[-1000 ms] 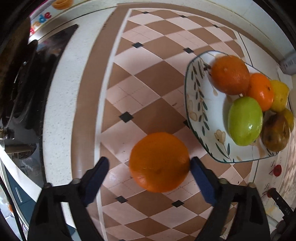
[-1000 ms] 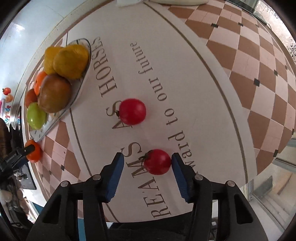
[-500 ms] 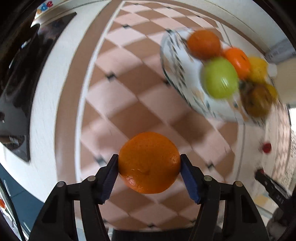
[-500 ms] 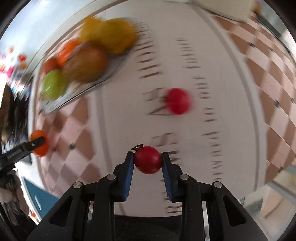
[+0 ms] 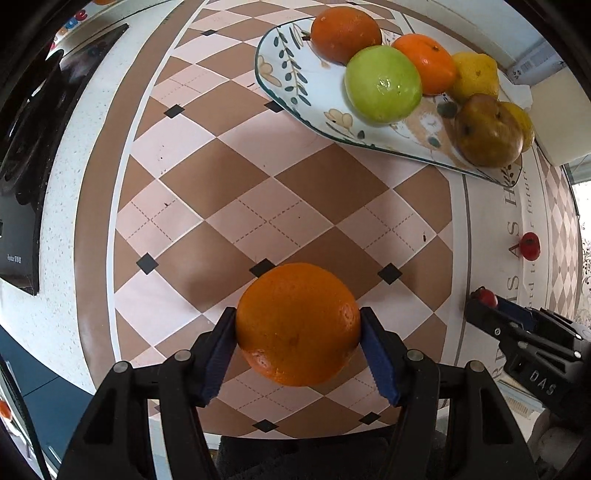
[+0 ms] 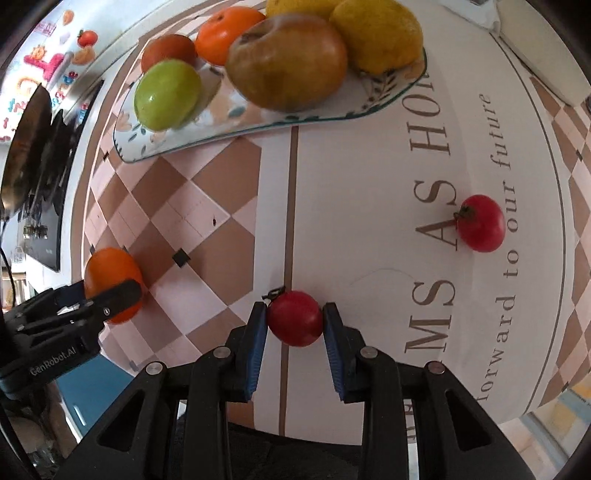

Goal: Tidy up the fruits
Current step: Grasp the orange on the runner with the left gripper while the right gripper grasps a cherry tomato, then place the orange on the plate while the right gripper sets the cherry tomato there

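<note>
The left gripper (image 5: 298,334) pinches a large orange (image 5: 297,324) between its blue pads (image 5: 221,354), holding it above the checkered tablecloth (image 5: 236,177). The right gripper (image 6: 294,325) clamps a small red tomato (image 6: 294,317) in the same way, its stem pointing up and left, over the brown stripe where the checks meet the white lettered panel (image 6: 369,192).

Beyond both grippers sits a painted plate (image 5: 295,77) with a leaf pattern and a dark rim. On it lie a green apple (image 5: 383,84), two oranges (image 5: 345,33) at the far side, a brown pear (image 5: 487,130) and yellow lemons (image 5: 474,75), packed close and touching one another. The plate's near half on the left stays bare.

A second tomato (image 6: 480,223) rests alone on the white panel, well apart from the plate and to the right of the held tomato. In the left wrist view it shows small at the right edge (image 5: 529,245), with the right gripper's black body below it.

From the right wrist view the left gripper (image 6: 110,291) appears at the left edge, the orange (image 6: 110,275) gripped in it. A dark stovetop (image 5: 22,155) borders the cloth on the far left.
</note>
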Demonstrator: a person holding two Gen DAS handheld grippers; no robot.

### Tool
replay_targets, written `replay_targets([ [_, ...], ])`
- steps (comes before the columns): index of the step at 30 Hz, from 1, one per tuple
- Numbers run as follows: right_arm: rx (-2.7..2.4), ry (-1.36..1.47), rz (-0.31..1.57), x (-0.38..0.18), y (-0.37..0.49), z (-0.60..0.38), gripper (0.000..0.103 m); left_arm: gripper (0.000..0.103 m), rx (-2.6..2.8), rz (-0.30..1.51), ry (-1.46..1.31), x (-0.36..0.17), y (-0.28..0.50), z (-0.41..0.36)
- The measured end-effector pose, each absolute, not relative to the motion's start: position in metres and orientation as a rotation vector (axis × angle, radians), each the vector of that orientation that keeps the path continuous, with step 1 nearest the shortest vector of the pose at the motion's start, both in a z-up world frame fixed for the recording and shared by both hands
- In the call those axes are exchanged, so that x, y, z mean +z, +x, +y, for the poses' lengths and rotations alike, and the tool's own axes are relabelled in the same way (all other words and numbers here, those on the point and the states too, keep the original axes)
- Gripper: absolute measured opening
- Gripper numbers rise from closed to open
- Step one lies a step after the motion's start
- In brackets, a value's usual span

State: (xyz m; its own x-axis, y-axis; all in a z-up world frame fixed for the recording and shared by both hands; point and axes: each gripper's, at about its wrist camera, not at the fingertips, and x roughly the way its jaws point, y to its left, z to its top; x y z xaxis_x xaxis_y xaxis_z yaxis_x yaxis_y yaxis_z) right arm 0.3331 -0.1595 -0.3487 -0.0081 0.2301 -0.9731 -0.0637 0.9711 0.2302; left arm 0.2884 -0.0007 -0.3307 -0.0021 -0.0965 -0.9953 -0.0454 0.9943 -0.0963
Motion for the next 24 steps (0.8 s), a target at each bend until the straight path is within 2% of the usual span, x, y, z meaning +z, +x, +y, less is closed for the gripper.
replay_targets([
  [7, 0.268, 0.101, 1.533, -0.346, 0.324, -0.151, 0.032, 0.062, -0.046, 1.566, -0.148, -0.322, 0.306, 0.01],
  [16, 0.358, 0.27, 1.431, -0.303, 0.365, -0.134, 0.032, 0.062, -0.06, 1.44, -0.281, -0.251, 0.391, 0.06],
  [24, 0.339, 0.388, 1.43, -0.313, 0.419, -0.115, 0.032, 0.063, -0.085, 1.548, -0.389, -0.287, 0.471, 0.065],
])
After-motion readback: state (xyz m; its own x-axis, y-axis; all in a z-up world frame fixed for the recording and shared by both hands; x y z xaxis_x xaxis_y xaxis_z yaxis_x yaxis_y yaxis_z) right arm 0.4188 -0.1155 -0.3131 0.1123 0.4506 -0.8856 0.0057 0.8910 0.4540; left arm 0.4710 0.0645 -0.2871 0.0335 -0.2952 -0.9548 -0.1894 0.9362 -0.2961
